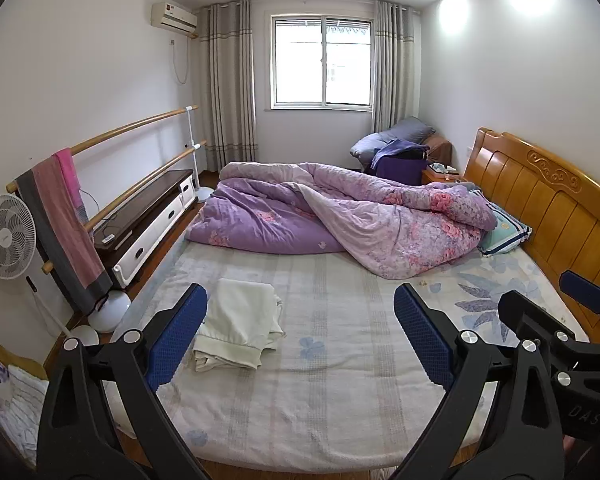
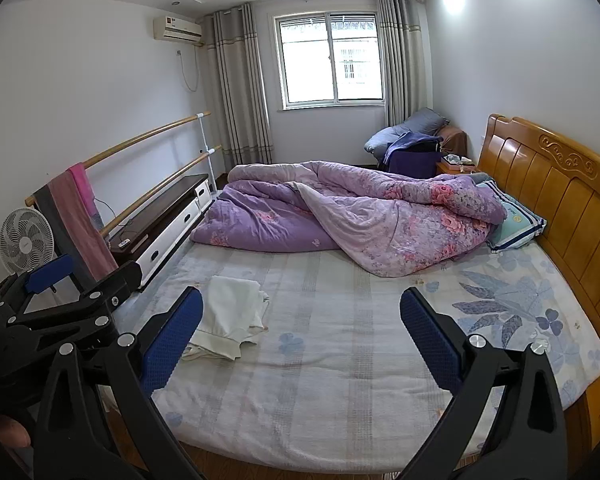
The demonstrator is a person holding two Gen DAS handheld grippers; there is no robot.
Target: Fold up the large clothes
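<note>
A cream-white garment (image 1: 239,323) lies folded in a neat stack on the near left part of the bed (image 1: 324,400); it also shows in the right wrist view (image 2: 230,318). My left gripper (image 1: 300,332) is open and empty, held above the bed's near edge, its left blue fingertip (image 1: 180,336) next to the garment. My right gripper (image 2: 300,340) is open and empty, held above the bed (image 2: 340,392) beside the left one. The right gripper shows at the right edge of the left wrist view (image 1: 580,320); the left gripper shows at the left of the right wrist view (image 2: 60,296).
A crumpled purple floral quilt (image 1: 340,216) and a pillow (image 1: 504,232) lie at the far half of the bed. A wooden headboard (image 1: 540,200) runs along the right. A fan (image 1: 6,236), a rail with towels (image 1: 60,216) and a low cabinet (image 1: 148,216) stand left.
</note>
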